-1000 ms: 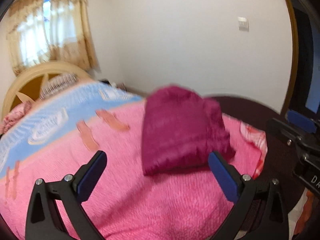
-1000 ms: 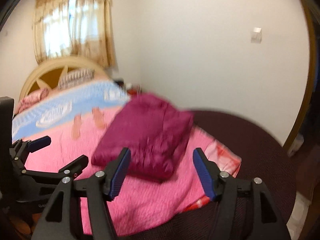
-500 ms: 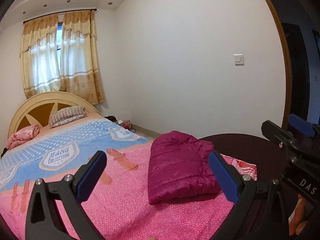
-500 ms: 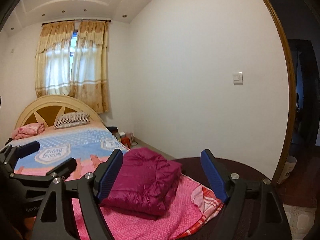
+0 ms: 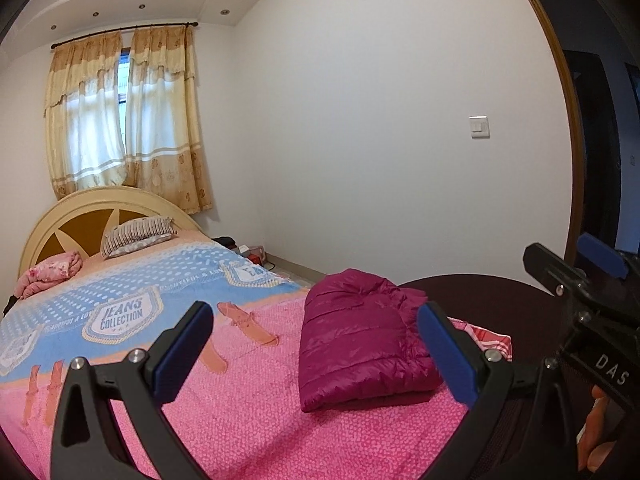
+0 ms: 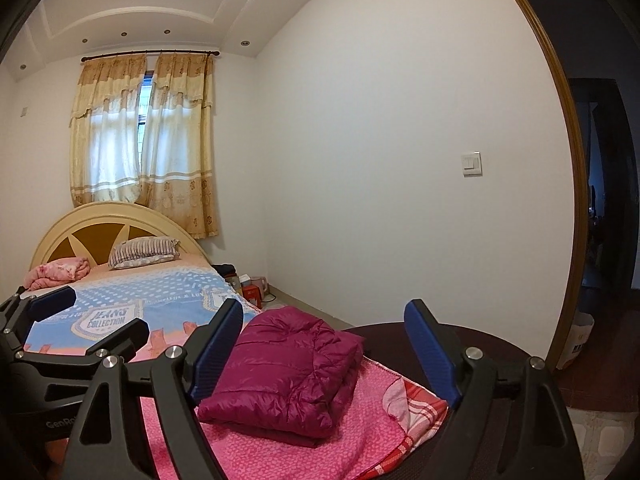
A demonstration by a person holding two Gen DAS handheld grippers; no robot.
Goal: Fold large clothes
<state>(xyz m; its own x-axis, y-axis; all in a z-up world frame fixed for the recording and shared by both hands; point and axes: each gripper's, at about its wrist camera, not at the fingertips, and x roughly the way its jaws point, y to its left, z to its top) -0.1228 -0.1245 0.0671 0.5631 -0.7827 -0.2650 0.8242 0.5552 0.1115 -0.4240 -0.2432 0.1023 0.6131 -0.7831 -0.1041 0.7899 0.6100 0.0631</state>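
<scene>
While your left claw [image 5: 316, 344] and right claw [image 6: 324, 354] gape empty (right just widened), the folded jacket [image 6: 292, 372] lies ahead between them, nearer the right.

A folded magenta quilted jacket [image 5: 360, 336] lies on the pink knitted blanket [image 5: 256, 408] at the bed's foot, well apart from the striped pillow [image 5: 136, 234] before the arched cream wooden headboard [image 5: 100, 204].

Both my cameras sit low at the foot of the bed [image 5: 260, 420], looking along my fingers [image 5: 448, 352] toward the headboard [image 6: 116, 224] and curtained window [image 5: 124, 120]. My left view stands slightly further left and catches my right gripper [image 5: 576, 264] at its right edge. My right view catches my left gripper [image 6: 96, 312] at its left edge. Both share the near folded magenta puffer jacket [image 6: 296, 368], striped pillow [image 5: 136, 234], white wall and light switch [image 6: 472, 164].
</scene>
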